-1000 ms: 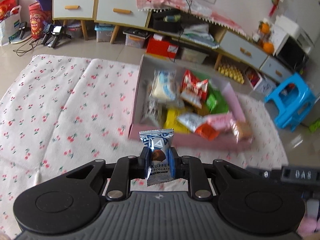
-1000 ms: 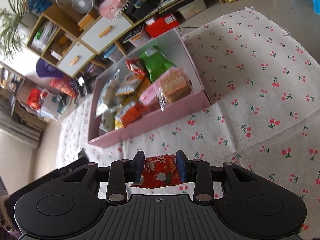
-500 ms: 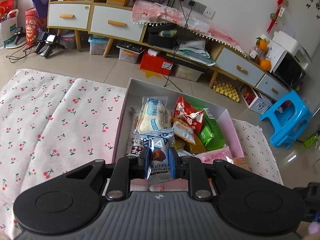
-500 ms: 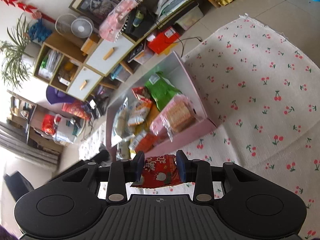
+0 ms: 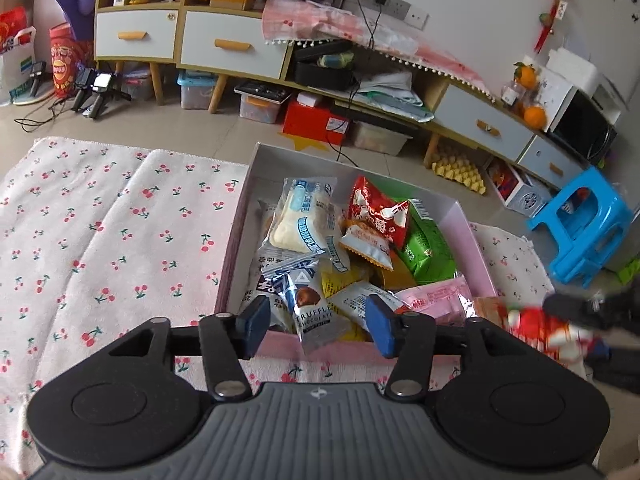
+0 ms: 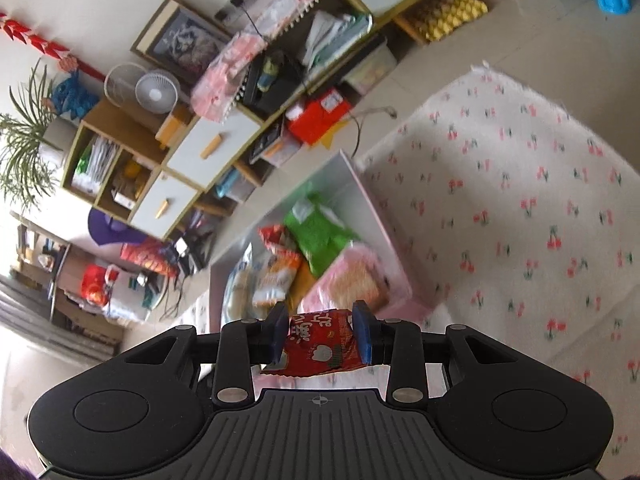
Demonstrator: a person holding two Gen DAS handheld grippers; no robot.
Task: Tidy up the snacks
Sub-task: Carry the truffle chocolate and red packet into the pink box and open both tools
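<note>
Left gripper (image 5: 316, 326) hangs over the near wall of the pink box (image 5: 468, 240) with its jaws spread wide and nothing between them. A blue truffle chocolate packet (image 5: 308, 308) lies free between the fingers, on the snack pile at the box's near-left corner. To the left, the cherry-print cloth (image 5: 100, 240) stretches bare to its edges. A white bread packet (image 5: 304, 220), a red packet (image 5: 374, 210) and a green packet (image 5: 426, 246) fill the box toward its far wall. At the right, the right gripper (image 6: 322, 332) is closed on a red snack packet (image 6: 320, 346), held just outside the box's near wall, with open cloth to its right.
</note>
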